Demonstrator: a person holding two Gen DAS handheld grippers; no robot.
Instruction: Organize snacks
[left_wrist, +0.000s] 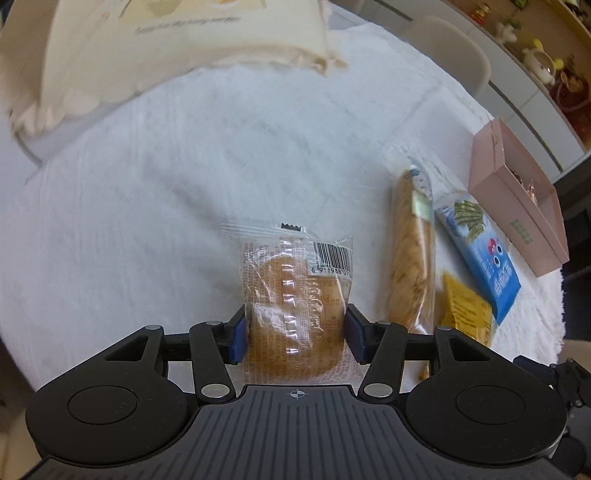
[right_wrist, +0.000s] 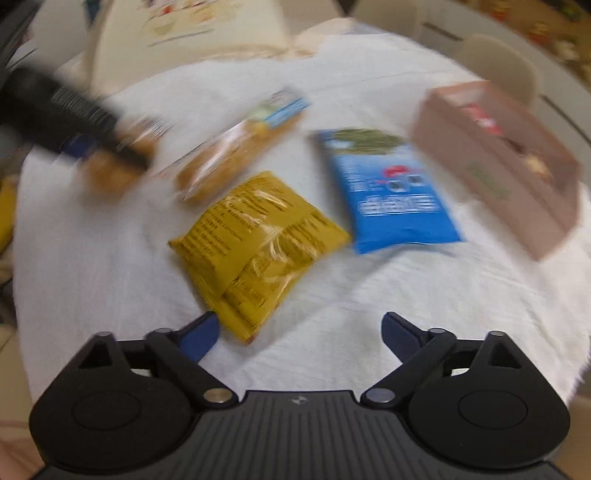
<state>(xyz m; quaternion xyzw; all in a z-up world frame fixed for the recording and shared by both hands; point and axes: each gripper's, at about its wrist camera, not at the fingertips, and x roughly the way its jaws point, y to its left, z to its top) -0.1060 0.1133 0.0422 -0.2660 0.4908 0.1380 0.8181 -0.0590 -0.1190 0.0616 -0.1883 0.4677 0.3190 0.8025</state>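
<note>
While the left gripper (left_wrist: 295, 332) is pressing its blue pads (left_wrist: 238, 341) on both sides of a clear-wrapped round pastry (left_wrist: 295, 295), the left wrist view is showing the jaws about half closed on that packet, gripping its near end over the white-clothed counter (left_wrist: 166, 221). A long bread stick packet (left_wrist: 412, 251), a blue seaweed snack pouch (left_wrist: 480, 251) and a yellow packet (left_wrist: 467, 310) are lying close together to the right, with an open pink box (left_wrist: 517, 206) just beyond them. The pastry is looking light, soft and crushable, with slippery film; holding across the cake body, not the loose seal, is seeming safest.

In the blurred right wrist view, the right gripper (right_wrist: 299, 332) is hanging with jaws wide apart and nothing between them, the yellow packet (right_wrist: 258, 243) lying just ahead toward the left finger. The blue pouch (right_wrist: 391, 192) and pink box (right_wrist: 495, 177) are lying further right.
</note>
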